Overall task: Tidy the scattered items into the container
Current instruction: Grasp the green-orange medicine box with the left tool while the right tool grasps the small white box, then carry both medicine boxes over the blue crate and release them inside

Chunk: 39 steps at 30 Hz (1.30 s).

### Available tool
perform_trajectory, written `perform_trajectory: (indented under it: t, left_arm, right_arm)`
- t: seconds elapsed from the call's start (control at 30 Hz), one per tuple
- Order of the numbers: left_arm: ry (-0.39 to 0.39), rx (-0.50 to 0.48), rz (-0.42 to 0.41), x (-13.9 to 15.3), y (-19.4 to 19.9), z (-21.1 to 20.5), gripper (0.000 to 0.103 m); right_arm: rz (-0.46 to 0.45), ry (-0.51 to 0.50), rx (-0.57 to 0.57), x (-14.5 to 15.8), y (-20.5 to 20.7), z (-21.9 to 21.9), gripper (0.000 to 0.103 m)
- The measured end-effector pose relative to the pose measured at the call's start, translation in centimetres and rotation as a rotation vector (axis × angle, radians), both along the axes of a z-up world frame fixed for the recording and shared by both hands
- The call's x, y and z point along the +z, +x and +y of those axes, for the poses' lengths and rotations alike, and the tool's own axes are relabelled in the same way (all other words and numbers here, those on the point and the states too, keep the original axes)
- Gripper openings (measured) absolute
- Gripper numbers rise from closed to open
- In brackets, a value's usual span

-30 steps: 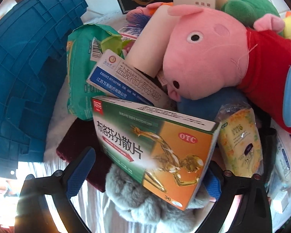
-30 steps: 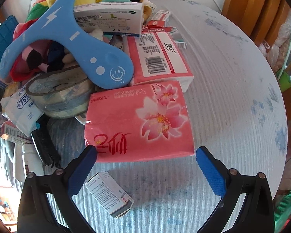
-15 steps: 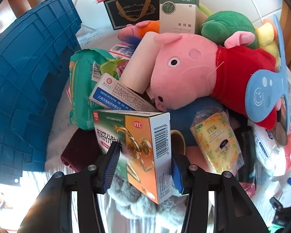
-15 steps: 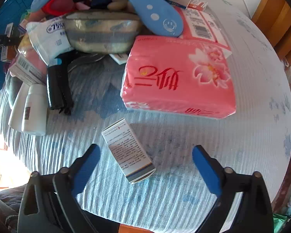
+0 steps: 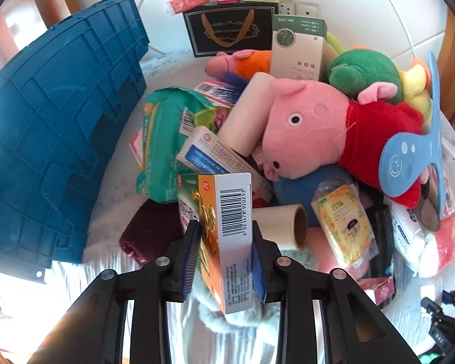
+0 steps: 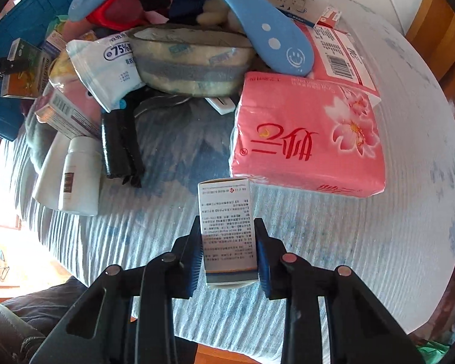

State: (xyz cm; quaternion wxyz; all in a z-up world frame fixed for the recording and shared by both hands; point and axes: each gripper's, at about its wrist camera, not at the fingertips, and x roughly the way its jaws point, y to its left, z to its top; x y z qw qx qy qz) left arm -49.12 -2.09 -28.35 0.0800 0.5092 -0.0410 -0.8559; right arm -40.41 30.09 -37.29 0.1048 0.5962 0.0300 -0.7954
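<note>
Both tongs (image 5: 224, 253) (image 6: 229, 250) are gripping medicine boxes (image 5: 224, 227) (image 6: 227, 233); my left is holding nearer the crate (image 5: 54, 121).

Wide open cloth (image 6: 364, 242) to the right of the pink tissue pack (image 6: 306, 139), nothing standing there, an easy lane. Ahead it's jammed: the tissue pack, a grey bowl-shaped bundle (image 6: 191, 66) and the blue boomerang toy (image 6: 257, 15) wall off the far side. Left, a white bottle (image 6: 75, 176) and a black folded item (image 6: 118, 145) narrow the gap. Over by the blue crate (image 5: 54, 127), only a thin strip of cloth (image 5: 115, 200) runs between its wall and the heap topped by the pink pig plush (image 5: 306, 127).
</note>
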Motion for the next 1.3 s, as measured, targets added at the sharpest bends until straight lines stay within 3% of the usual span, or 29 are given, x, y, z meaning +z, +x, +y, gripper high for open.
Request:
perform_trajectory:
  t: [0.27, 0.4, 0.7, 0.77, 1.3]
  left_arm:
    - [0.001, 0.025, 0.026, 1.6, 1.4, -2.1, 0.018]
    - [0.003, 0.034, 0.034, 2.3, 2.0, -2.8, 0.018]
    - [0.014, 0.026, 0.074, 4.8, 2.8, -3.1, 0.018]
    - [0.017, 0.023, 0.084, 5.4, 3.0, -3.1, 0.018]
    - [0.051, -0.045, 0.147, 9.9, 3.9, -2.6, 0.018]
  right_arm:
    - [0.035, -0.026, -0.007, 2.1, 0.0, 0.8, 0.030]
    - [0.053, -0.035, -0.007, 2.9, 2.1, 1.2, 0.030]
    - [0.113, -0.048, -0.012, 5.4, 1.1, 1.3, 0.030]
    - [0.126, -0.050, -0.020, 5.8, 0.3, -1.0, 0.030]
    - [0.292, -0.077, -0.062, 15.6, -1.0, -3.1, 0.030]
